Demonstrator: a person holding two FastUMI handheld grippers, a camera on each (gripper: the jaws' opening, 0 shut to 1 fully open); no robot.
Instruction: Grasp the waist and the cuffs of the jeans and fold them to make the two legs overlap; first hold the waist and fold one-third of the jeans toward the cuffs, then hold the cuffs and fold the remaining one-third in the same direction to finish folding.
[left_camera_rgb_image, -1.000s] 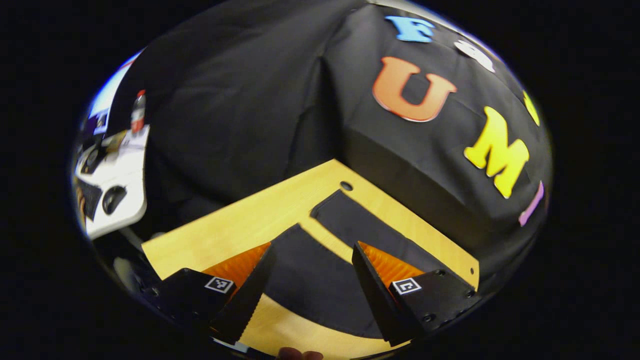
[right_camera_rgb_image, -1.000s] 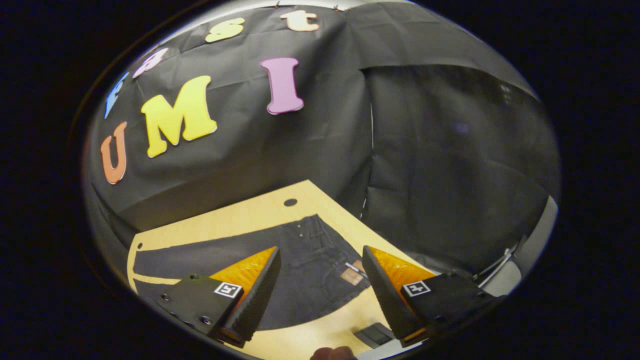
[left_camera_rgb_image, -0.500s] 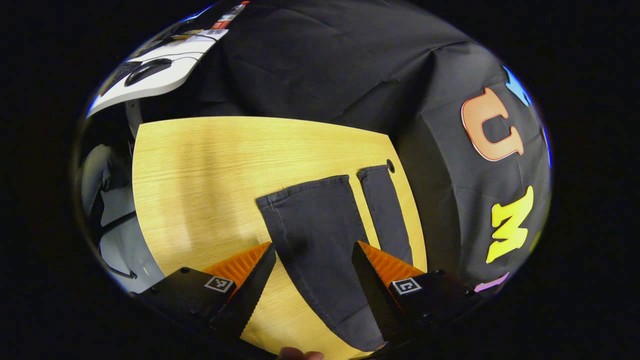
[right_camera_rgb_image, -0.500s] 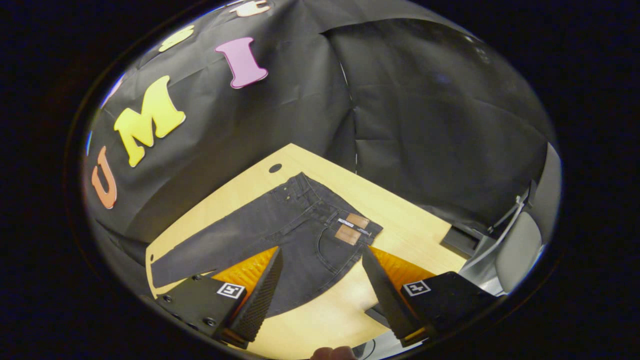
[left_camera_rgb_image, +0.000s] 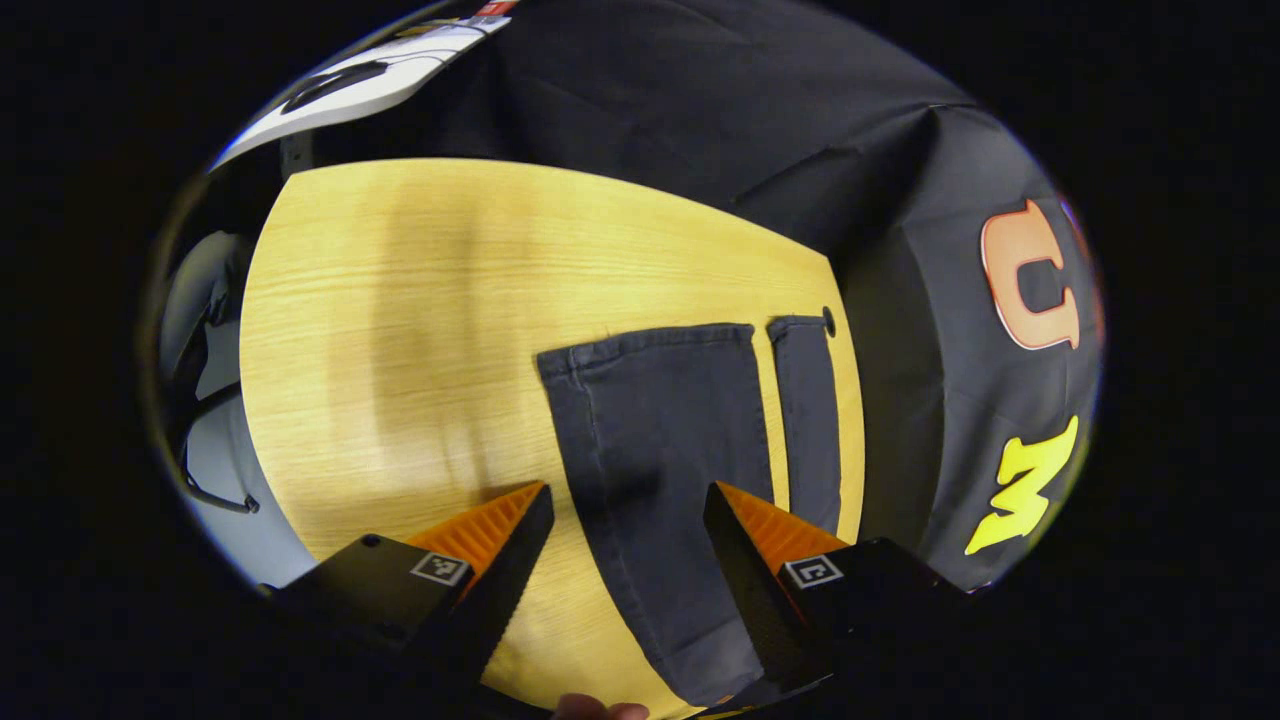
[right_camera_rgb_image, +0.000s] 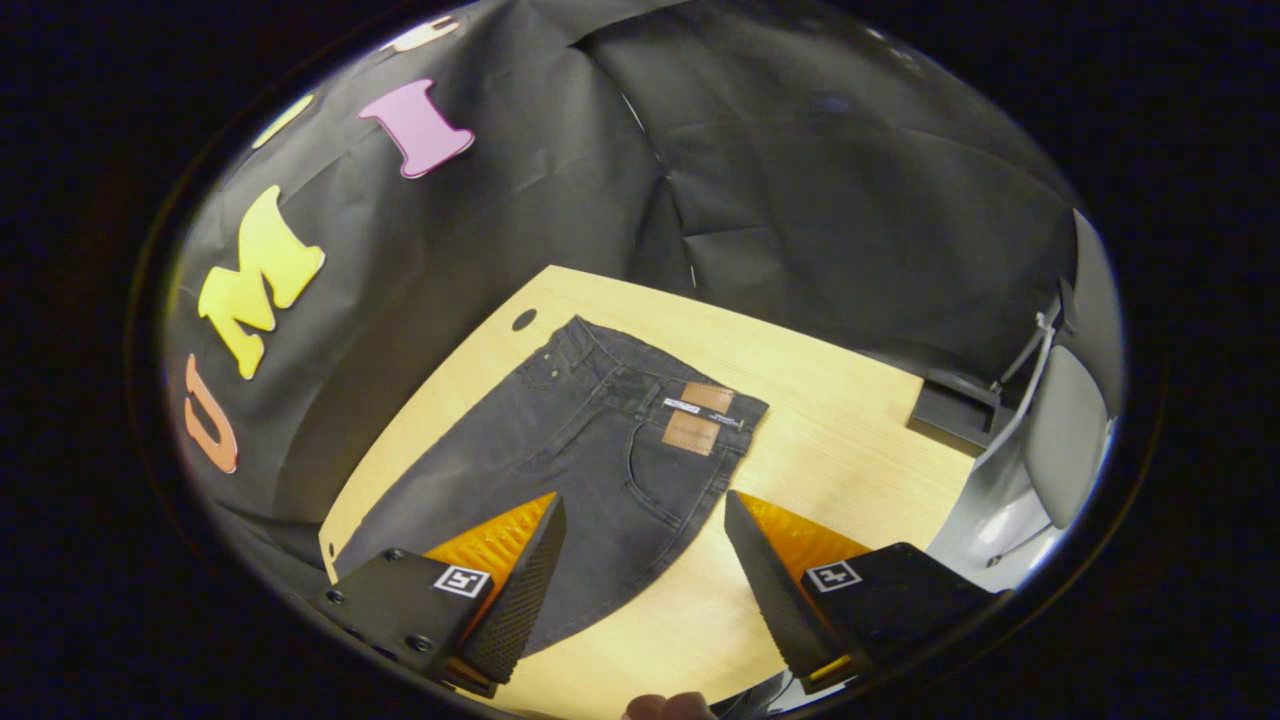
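Observation:
Dark grey jeans (right_camera_rgb_image: 590, 450) lie flat on the wooden table (right_camera_rgb_image: 830, 450), legs spread apart. In the right gripper view the waist with a brown patch (right_camera_rgb_image: 690, 430) points away from me, and my right gripper (right_camera_rgb_image: 640, 560) hangs open above the seat and thigh, holding nothing. In the left gripper view the near leg (left_camera_rgb_image: 660, 440) and the far leg (left_camera_rgb_image: 808, 420) end in cuffs at their far ends. My left gripper (left_camera_rgb_image: 625, 550) hovers open above the near leg, apart from the cloth.
A small hole (left_camera_rgb_image: 829, 321) marks the table by the far cuff. A white desk (left_camera_rgb_image: 350, 85) with dark items stands beyond the table. A grey chair (right_camera_rgb_image: 1060, 430) and a dark box (right_camera_rgb_image: 955, 410) stand off the table's far side. A wide bare stretch of tabletop (left_camera_rgb_image: 400, 330) lies beside the cuffs.
Both grippers have risen and tilted downward, so more of the table and jeans shows. The jeans have not moved. Both grippers stay open.

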